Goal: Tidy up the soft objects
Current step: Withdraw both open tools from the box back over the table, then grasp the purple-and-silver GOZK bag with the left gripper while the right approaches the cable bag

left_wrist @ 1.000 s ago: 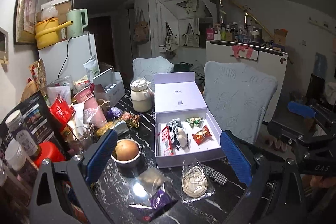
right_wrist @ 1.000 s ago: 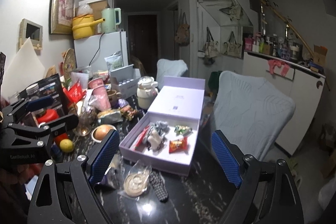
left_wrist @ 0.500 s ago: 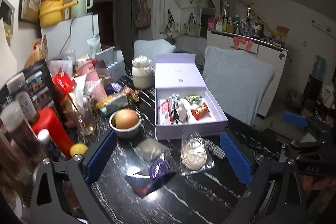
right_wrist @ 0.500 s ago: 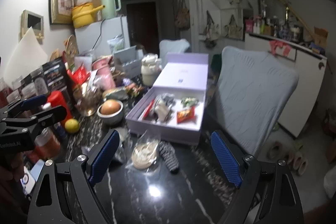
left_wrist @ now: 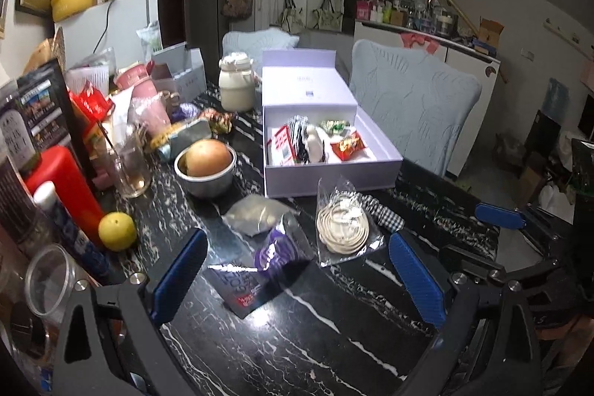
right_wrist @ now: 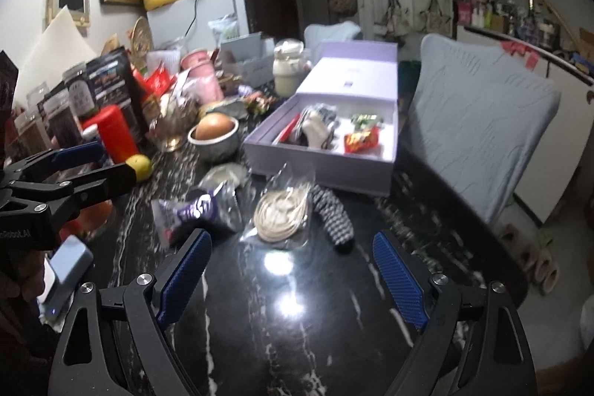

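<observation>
Checkered fabric piece [right_wrist: 332, 216] lying flat on the black marble table [right_wrist: 282, 321], dead ahead of the right gripper [right_wrist: 293, 270] and just past its fingertips, long axis running away and a bit leftward. Much closer to that side than to the left gripper [left_wrist: 297, 277], which sees it up and to the right. Both sets of fingers spread wide, holding nothing. Looks limp and woven, houndstooth black and white, sausage-shaped. Touching it on the left, a crinkly clear bag of coiled cream cord [right_wrist: 284, 210], then a shiny purple wrapper [right_wrist: 196, 208]. Further back, open lilac box [right_wrist: 326, 169], rigid card, already holding snack packets and something striped.
</observation>
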A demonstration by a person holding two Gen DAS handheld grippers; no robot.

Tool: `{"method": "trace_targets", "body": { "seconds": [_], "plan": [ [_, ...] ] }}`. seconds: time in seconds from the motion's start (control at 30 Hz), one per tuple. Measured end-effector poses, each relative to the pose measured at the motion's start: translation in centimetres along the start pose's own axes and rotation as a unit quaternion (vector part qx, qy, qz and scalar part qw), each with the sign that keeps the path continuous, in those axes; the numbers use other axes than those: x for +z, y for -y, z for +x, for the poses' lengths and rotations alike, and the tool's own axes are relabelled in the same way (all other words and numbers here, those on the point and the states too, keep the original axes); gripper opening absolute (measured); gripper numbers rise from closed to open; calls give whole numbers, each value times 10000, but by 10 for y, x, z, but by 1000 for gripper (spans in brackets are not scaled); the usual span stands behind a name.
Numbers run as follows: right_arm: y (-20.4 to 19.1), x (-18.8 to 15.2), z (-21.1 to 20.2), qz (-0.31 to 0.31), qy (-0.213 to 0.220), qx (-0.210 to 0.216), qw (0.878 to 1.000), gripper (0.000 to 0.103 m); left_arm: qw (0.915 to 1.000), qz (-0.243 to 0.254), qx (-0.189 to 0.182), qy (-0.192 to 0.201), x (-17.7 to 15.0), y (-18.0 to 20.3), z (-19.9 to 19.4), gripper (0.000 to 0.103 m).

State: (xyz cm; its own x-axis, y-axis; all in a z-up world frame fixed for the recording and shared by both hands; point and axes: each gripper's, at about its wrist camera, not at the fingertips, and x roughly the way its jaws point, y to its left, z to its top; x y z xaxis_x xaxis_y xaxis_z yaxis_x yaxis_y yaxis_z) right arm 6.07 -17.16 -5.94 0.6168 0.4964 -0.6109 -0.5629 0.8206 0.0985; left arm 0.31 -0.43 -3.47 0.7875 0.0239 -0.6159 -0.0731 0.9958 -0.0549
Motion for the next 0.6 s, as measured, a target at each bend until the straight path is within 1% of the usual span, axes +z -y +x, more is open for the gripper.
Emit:
{"method": "trace_targets", "body": {
  "seconds": [0.17,0.47,0.6],
  "plan": [
    [2,-8,16,13,-174,40,9998,90,9995,-162,-95,-257,-8,-9,18,100],
    [8,-14,49,37,-529,52,9986,90,9979,-100,89,-633,-18,-19,53,100],
    [12,-13,64,71,-649,50,9979,90,9968,-152,112,-775,-19,-27,68,100]
  ]
}}
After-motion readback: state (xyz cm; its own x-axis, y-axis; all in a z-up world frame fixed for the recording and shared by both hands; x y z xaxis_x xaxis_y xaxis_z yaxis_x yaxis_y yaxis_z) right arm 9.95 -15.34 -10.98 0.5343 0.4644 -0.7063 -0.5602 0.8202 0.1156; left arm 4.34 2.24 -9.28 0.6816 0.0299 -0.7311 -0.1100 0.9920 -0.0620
